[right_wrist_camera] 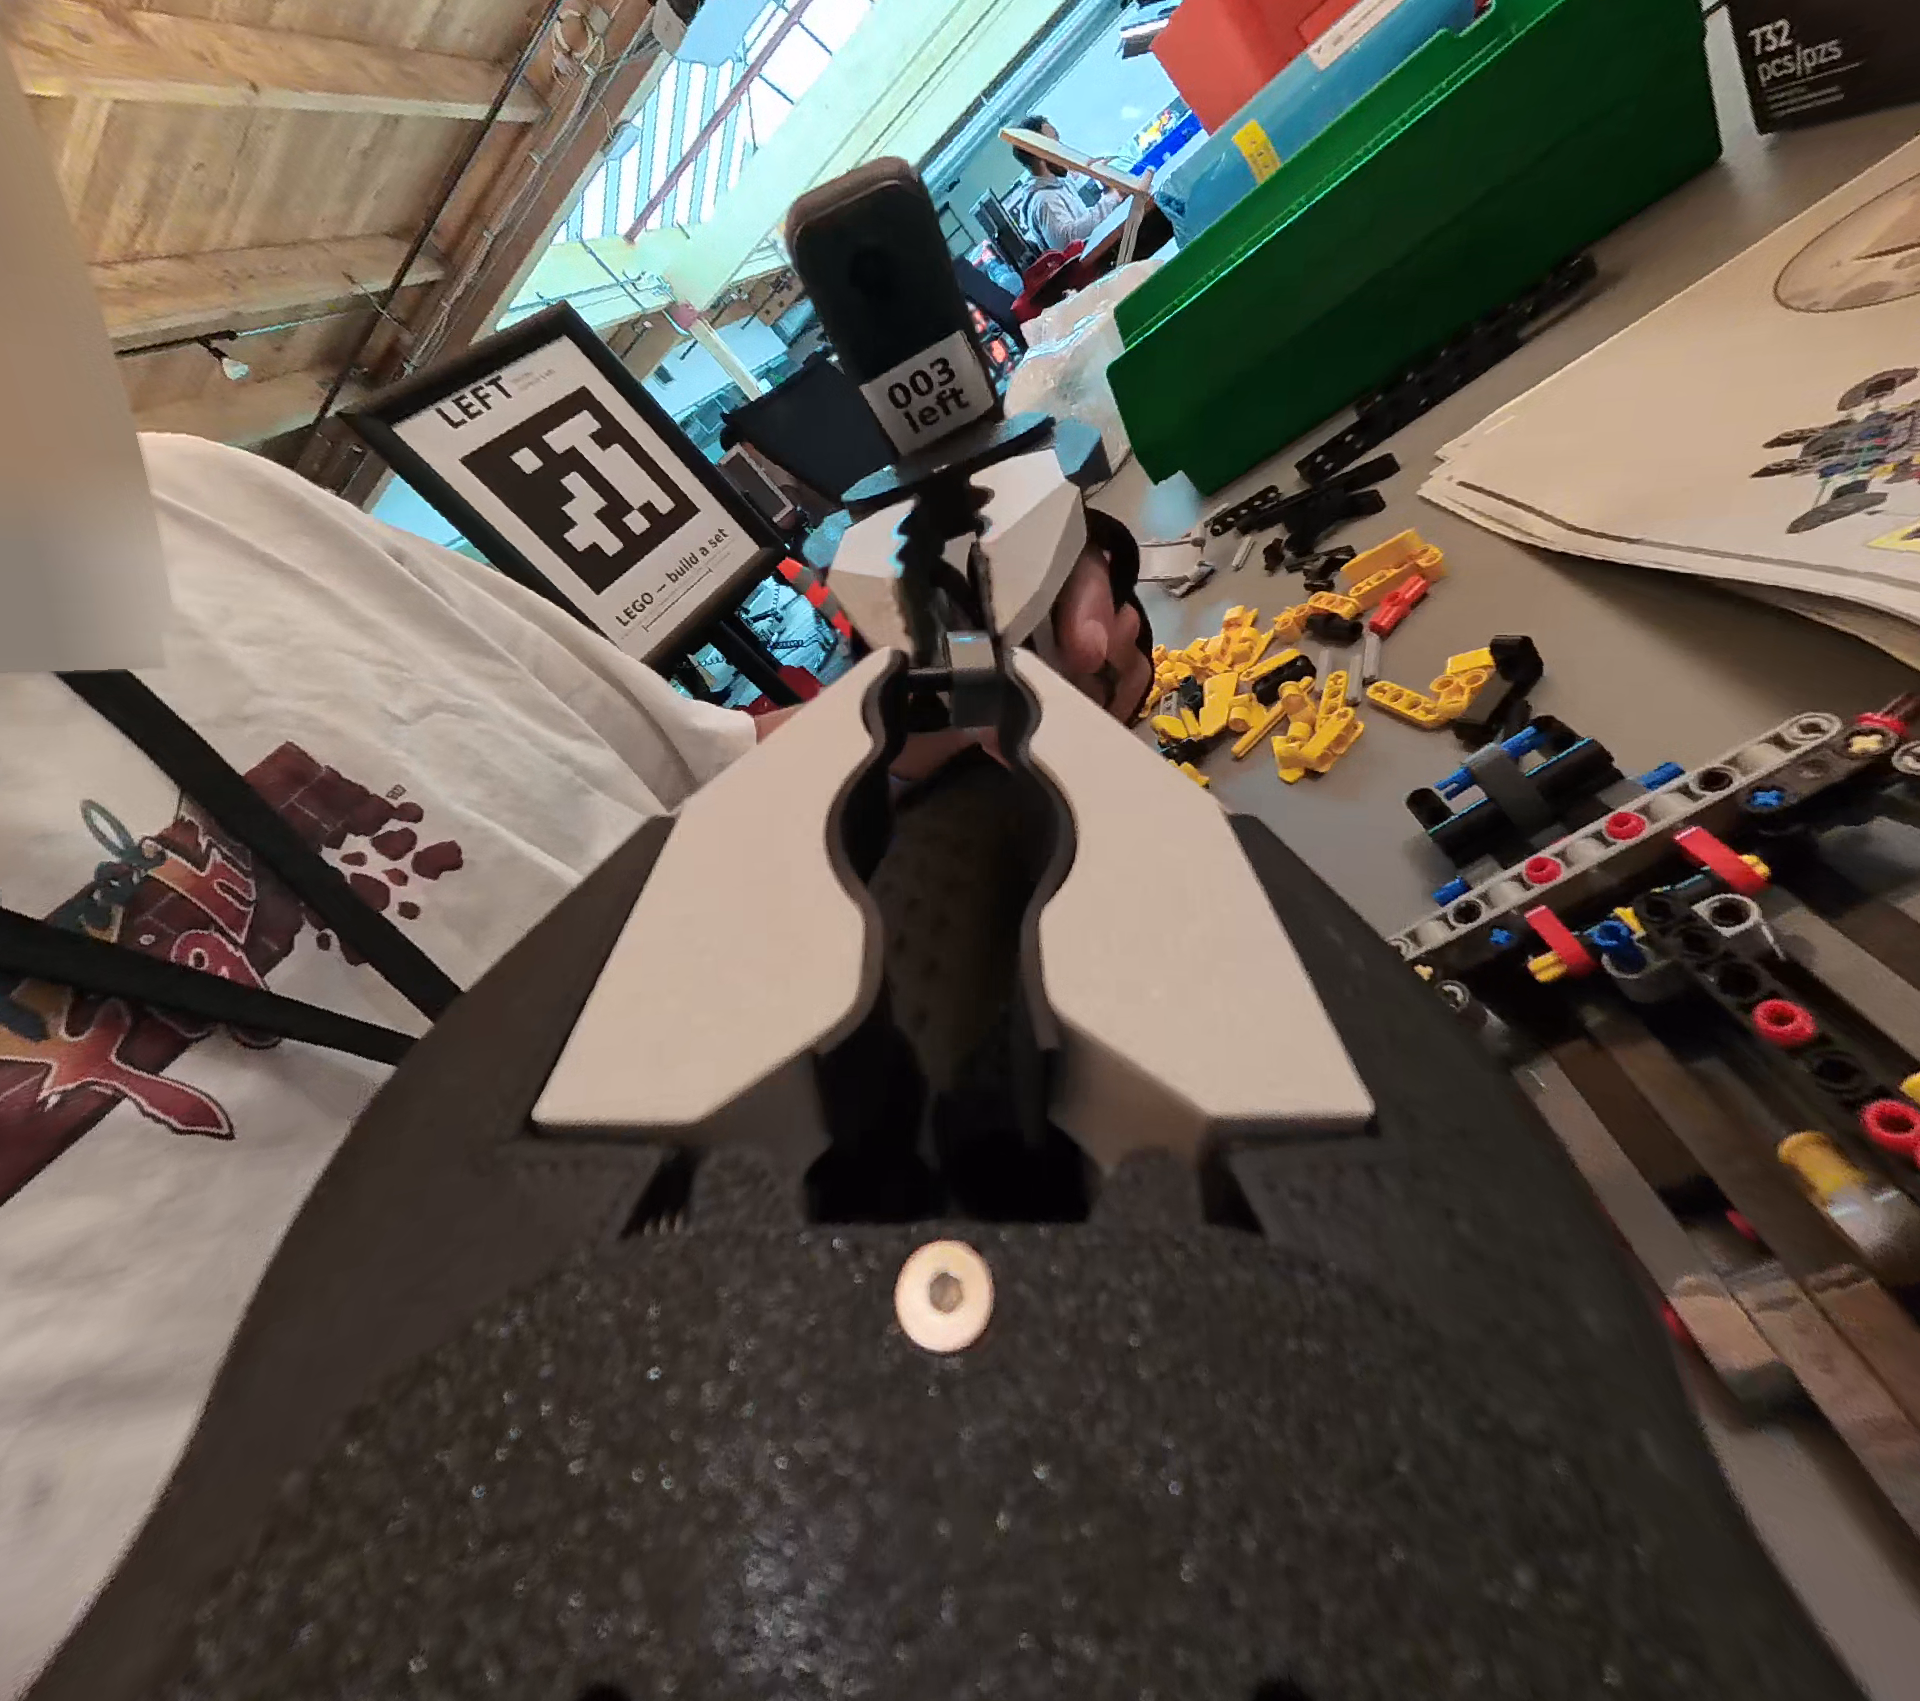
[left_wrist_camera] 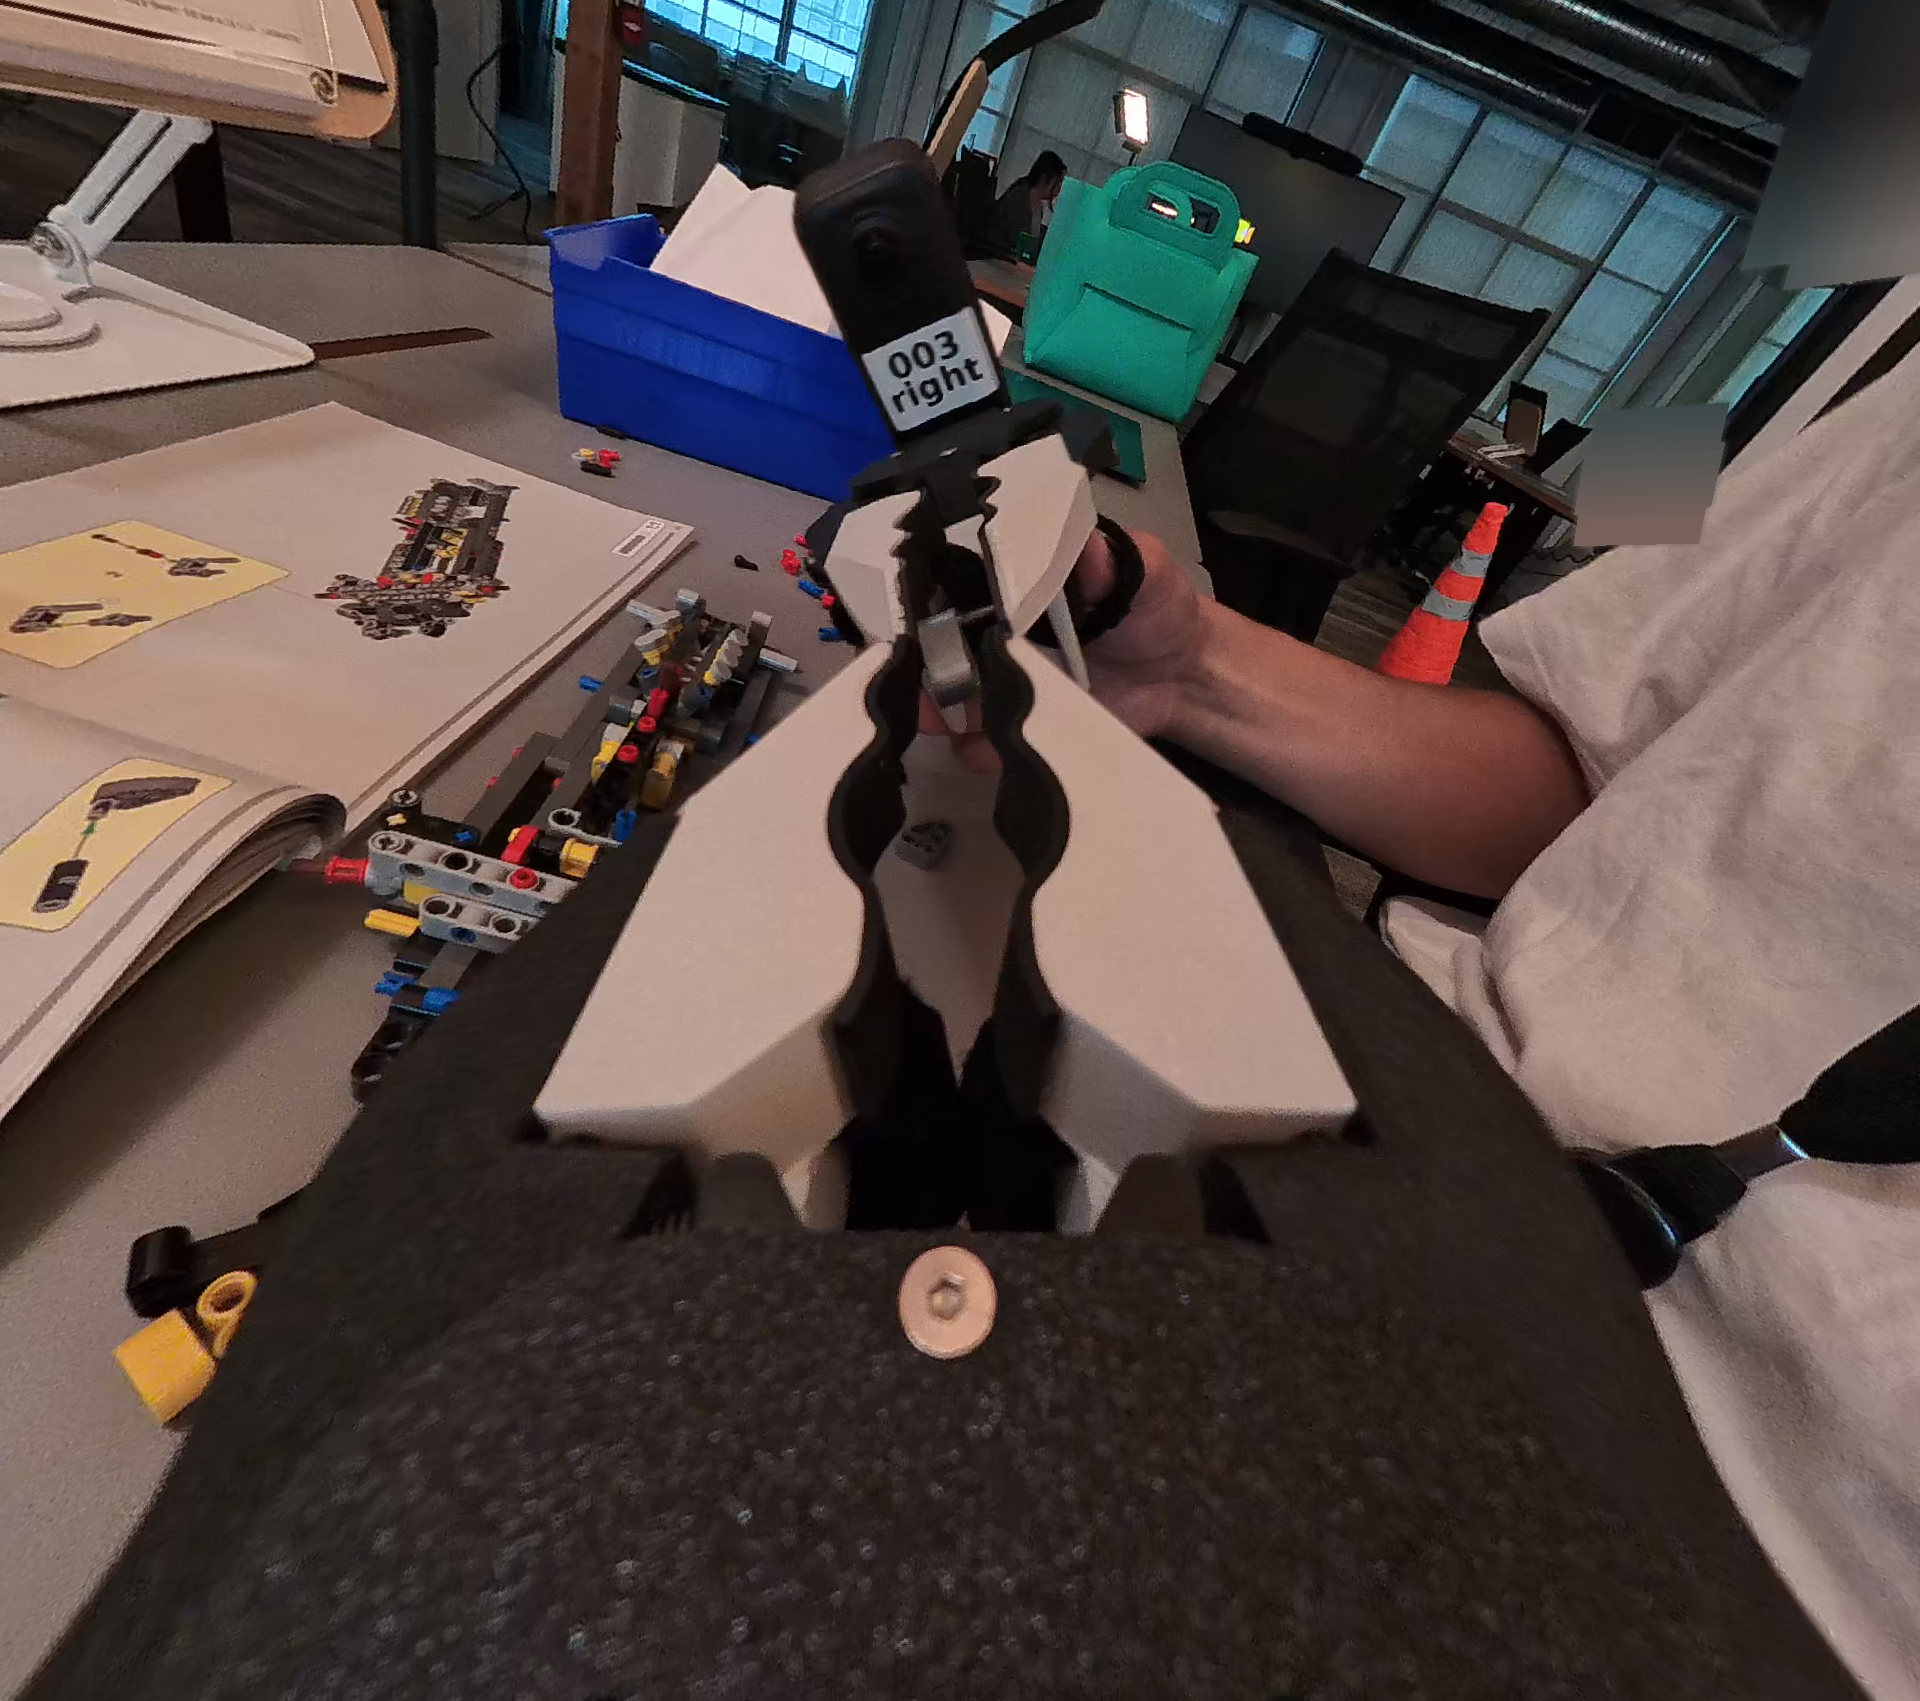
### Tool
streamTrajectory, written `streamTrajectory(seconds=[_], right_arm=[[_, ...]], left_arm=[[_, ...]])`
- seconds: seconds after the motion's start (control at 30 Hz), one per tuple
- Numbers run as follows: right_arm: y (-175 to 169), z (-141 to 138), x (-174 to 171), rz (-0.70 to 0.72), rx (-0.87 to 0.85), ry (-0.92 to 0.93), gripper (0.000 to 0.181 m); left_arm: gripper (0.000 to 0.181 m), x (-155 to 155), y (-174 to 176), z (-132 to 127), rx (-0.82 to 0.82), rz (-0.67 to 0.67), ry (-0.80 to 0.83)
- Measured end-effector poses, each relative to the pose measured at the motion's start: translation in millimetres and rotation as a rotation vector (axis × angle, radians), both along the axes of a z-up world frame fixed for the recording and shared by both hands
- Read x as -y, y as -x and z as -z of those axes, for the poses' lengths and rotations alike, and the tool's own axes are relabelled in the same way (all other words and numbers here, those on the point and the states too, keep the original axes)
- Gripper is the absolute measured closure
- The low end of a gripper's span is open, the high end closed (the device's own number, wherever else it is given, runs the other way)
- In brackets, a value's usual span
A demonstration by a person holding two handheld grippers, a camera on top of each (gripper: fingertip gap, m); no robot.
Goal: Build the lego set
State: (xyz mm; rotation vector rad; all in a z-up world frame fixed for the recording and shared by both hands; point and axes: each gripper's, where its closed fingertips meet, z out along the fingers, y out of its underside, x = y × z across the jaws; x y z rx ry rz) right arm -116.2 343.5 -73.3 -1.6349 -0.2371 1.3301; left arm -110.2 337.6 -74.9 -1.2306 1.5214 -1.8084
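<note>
Two grippers meet tip to tip over one small grey Lego piece, mid-frame, above the worktop.

The left gripper (left_wrist_camera: 951,664) and right gripper (right_wrist_camera: 951,675) both clench the small grey plastic Lego connector (left_wrist_camera: 948,659): light, rigid, slick, best pinched across flat sides. The long black-and-grey Technic chassis (left_wrist_camera: 582,778) lies lower left on the grey worktop (left_wrist_camera: 208,1132).

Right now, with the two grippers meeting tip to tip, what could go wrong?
1. The small grey piece sits in mid-air between the tips of the left gripper and the right gripper; a slip would likely drop it.
2. It is unclear which gripper actually clamps it, so pushing might twist it loose.
</note>
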Motion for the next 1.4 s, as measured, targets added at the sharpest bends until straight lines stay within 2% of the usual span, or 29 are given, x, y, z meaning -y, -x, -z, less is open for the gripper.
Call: streamTrajectory(seconds=[0.2, 0.5, 0.6, 0.73, 0.8, 0.9, 1.1, 1.23, 1.3, 1.4], right_arm=[[-4.2, 8.9, -4.3, 0.063, 0.089, -0.012, 0.167], [-2.1, 11.4, -3.7, 0.084, 0.183, -0.067, 0.166], [-17.7, 26.0, 0.6, 0.152, 0.425, -0.132, 0.158], [-52.7, 99.0, 23.0, 0.118, 1.034, -0.091, 0.148], [-52.1, 118.0, 31.3, 0.048, 1.145, -0.102, 0.149], [-39.5, 124.0, 35.0, -0.034, 1.137, -0.124, 0.149], [-38.3, 131.4, 30.7, -0.097, 1.089, -0.061, 0.155], [-37.6, 132.3, 29.3, -0.092, 1.099, -0.087, 0.161], [-35.8, 133.1, 30.1, -0.105, 1.086, -0.087, 0.173], [-35.1, 133.2, 28.2, -0.09, 1.077, -0.055, 0.174]], left_arm=[[0.174, -3.7, -3.6, 11.9, -0.059, -0.021, -0.03], [0.174, 1.3, -2.3, 18.8, -0.099, 0.031, -0.002], [0.174, -2.6, -3.5, 23.7, -0.115, 0.001, -0.044], [0.174, -20.9, -9.9, 39.2, -0.195, -0.095, -0.084], [0.174, -22.3, -11.2, 40.9, -0.202, -0.107, -0.087], [0.175, -22.4, -12.1, 43.1, -0.21, -0.113, -0.096], [0.175, -26.0, -11.8, 45.2, -0.224, -0.122, -0.096], [0.175, -20.5, -12.2, 48.0, -0.229, -0.105, -0.122], [0.175, -19.0, -12.3, 47.9, -0.226, -0.103, -0.136], [0.175, -20.0, -12.3, 45.8, -0.21, -0.113, -0.144]])
